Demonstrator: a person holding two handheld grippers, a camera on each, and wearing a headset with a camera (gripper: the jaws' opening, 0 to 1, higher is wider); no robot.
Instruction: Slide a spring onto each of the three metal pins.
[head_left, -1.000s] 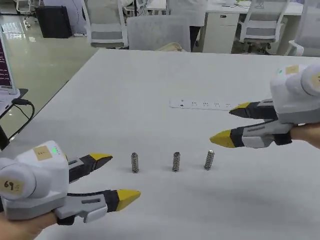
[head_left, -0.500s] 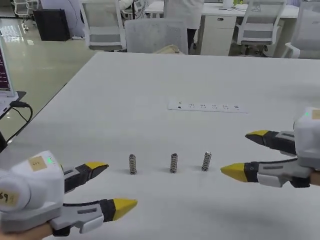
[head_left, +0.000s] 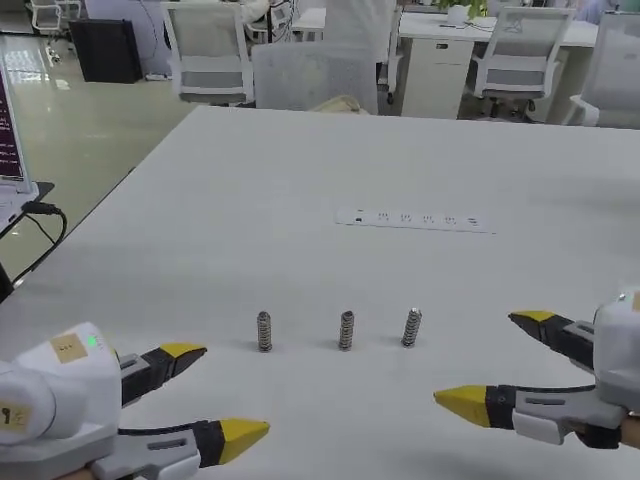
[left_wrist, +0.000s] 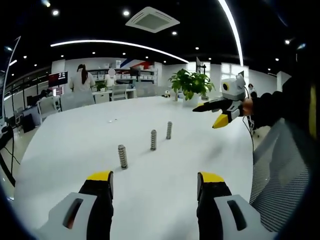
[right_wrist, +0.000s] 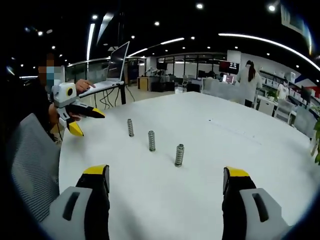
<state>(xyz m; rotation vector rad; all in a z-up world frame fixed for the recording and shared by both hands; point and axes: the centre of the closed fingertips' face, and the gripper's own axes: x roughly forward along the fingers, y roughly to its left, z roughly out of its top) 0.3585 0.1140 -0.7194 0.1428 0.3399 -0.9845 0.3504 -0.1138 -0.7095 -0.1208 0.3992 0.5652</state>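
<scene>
Head view: three springs (head_left: 346, 330) stand in row mid-surface (head_left: 300, 170), rightmost leaning slightly. Your left tongs (head_left: 225, 392) and right tongs (head_left: 483, 358) gape wide, holding nothing, flanking row, clear of springs.

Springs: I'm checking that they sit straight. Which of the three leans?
The rightmost spring, nearest the right claw; it tilts while the middle spring and left spring stand upright.
</scene>
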